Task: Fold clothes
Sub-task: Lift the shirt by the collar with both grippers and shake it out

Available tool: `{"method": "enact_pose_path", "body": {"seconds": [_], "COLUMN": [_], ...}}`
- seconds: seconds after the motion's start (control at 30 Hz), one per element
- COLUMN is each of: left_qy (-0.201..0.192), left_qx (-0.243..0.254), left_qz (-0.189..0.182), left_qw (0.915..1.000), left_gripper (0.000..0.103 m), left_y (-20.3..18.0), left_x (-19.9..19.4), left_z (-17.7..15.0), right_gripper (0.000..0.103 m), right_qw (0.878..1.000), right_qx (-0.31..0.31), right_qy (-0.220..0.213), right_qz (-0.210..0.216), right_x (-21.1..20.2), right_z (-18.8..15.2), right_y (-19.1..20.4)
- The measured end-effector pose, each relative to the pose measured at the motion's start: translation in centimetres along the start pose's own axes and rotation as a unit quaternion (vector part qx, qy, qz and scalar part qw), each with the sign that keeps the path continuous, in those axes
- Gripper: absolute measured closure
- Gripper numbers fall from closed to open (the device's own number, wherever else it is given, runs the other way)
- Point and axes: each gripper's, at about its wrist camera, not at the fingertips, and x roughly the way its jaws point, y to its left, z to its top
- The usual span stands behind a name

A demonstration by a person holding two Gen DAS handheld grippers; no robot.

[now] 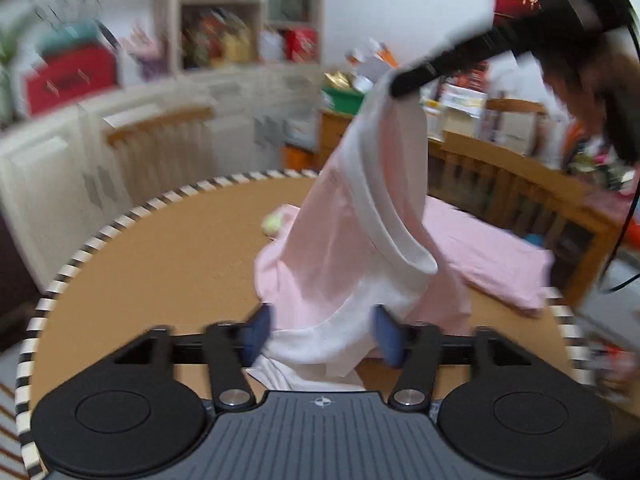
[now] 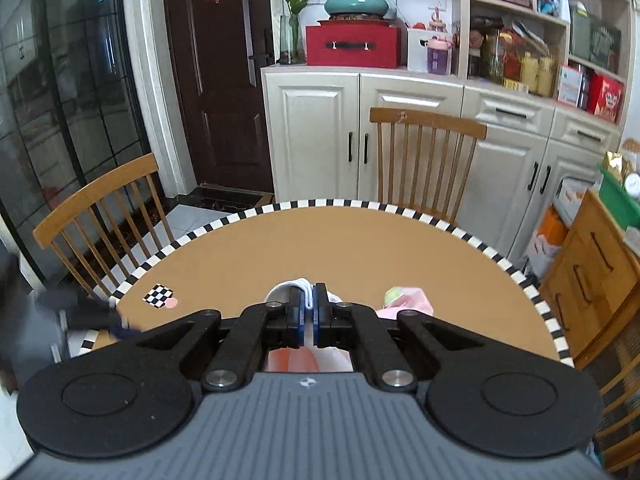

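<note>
The right tool is clamped on the white hem of a pink garment, lifting it into a peak above the round tabletop. The left tool has its 2 blue pads spread apart, with the garment's lower white edge hanging loosely between them, not pinched. A second folded pink cloth lies flat on the tabletop's far right.

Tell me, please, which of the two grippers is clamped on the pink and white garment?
The right gripper: its blue pads are shut on the white hem of the pink and white garment. The left gripper stands open, cloth lying loose between its fingers.
</note>
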Motion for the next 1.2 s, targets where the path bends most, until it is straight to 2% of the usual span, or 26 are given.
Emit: {"method": "enact_pose_path", "body": {"seconds": [0.03, 0.1, 0.17, 0.2, 0.23, 0.27, 0.3, 0.37, 0.4, 0.43, 0.53, 0.6, 0.73, 0.83, 1.03, 1.2], "left_qy": [-0.027, -0.064, -0.082, -0.093, -0.101, -0.103, -0.101, -0.095, -0.081, -0.066, -0.069, -0.078, -0.095, -0.110, -0.144, -0.179], "left_qx": [0.025, 0.095, 0.157, 0.178, 0.188, 0.186, 0.170, 0.124, 0.106, 0.089, 0.057, 0.056, 0.040, 0.045, 0.060, 0.056], "left_qz": [0.035, 0.102, 0.141, 0.149, 0.153, 0.153, 0.148, 0.120, 0.115, 0.121, 0.134, 0.150, 0.177, 0.186, 0.201, 0.205], "left_qw": [0.9987, 0.9882, 0.9741, 0.9682, 0.9650, 0.9652, 0.9689, 0.9804, 0.9844, 0.9865, 0.9869, 0.9840, 0.9787, 0.9754, 0.9672, 0.9606], "left_gripper": [0.020, 0.017, 0.017, 0.019, 0.025, 0.028, 0.030, 0.052, 0.094, 0.098, 0.098, 0.098, 0.098, 0.098, 0.098, 0.098], "left_y": [-2.1, -6.1, -9.4, -10.6, -11.4, -11.9, -12.0, -11.3, -10.9, -10.3, -8.0, -5.8, -1.6, 0.2, -0.4, -2.8], "left_x": [-0.3, 0.2, 1.8, 2.5, 3.1, 3.8, 4.4, 5.5, 6.0, 6.4, 5.1, 3.3, -0.1, -2.6, -8.4, -15.4], "left_z": [-1.3, -3.1, -4.1, -4.5, -4.5, -4.3, -3.9, -3.0, -2.7, -2.2, -1.2, -0.1, 4.4, 8.5, 15.5, 20.0], "right_gripper": [0.099, 0.099, 0.099, 0.099, 0.099, 0.099, 0.099, 0.099, 0.099, 0.099, 0.099, 0.099, 0.099, 0.099, 0.099, 0.099], "right_qw": [1.000, 1.000, 1.000, 1.000, 1.000, 1.000, 1.000, 1.000, 1.000, 1.000, 1.000, 1.000, 1.000, 1.000, 0.997, 0.988], "right_qx": [0.002, 0.003, 0.004, 0.005, 0.005, 0.004, 0.003, 0.002, 0.001, -0.001, -0.004, -0.003, 0.003, -0.005, -0.050, -0.082], "right_qy": [0.002, 0.007, 0.011, 0.013, 0.014, 0.016, 0.017, 0.020, 0.021, 0.021, 0.020, 0.015, 0.004, -0.012, -0.067, -0.125], "right_qz": [0.001, 0.001, 0.001, 0.000, -0.001, -0.002, -0.002, -0.002, -0.003, -0.006, -0.018, -0.021, -0.019, -0.011, 0.001, 0.026], "right_x": [0.1, 0.3, 0.3, 0.3, 0.3, 0.3, 0.3, 0.3, 0.2, 0.1, -0.2, -0.6, -1.6, -2.5, -6.2, -12.9], "right_z": [0.0, -0.3, -0.4, -0.5, -0.5, -0.6, -0.6, -0.7, -0.8, -0.8, -1.0, -0.9, -0.5, 0.1, 2.3, 4.9], "right_y": [-0.1, -0.3, -0.4, -0.5, -0.5, -0.4, -0.3, -0.1, -0.1, 0.0, -0.2, -0.6, -1.5, -1.5, 0.1, 1.0]}}
